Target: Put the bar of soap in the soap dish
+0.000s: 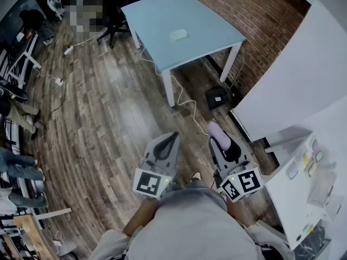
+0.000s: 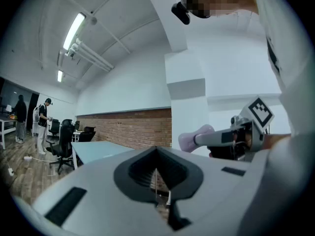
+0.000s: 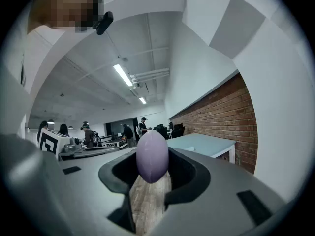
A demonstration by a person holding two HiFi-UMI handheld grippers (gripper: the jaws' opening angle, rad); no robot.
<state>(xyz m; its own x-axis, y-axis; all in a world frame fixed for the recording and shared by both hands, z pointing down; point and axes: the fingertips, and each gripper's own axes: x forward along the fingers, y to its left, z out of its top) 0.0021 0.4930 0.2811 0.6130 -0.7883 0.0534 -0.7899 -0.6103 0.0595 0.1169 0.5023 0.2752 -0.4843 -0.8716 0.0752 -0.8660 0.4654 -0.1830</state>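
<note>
The right gripper [image 1: 217, 136] is clamping the bar of soap [image 1: 215, 128]; the left gripper [image 1: 172, 137] is riding closed, empty. Next I'd expect carrying it to the soap dish [image 1: 178, 34] at twelve o'clock.

pale blue table [image 1: 209, 34] bears a small white dish [image 1: 179, 34].

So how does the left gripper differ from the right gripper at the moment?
The left gripper has its jaws closed together with nothing between them; the right gripper has its jaws spread around a lilac bar of soap. The left gripper ends in a bare tip, while the bar of soap sticks out past the right gripper's tip. Both are held side by side, pointing forward.
</note>
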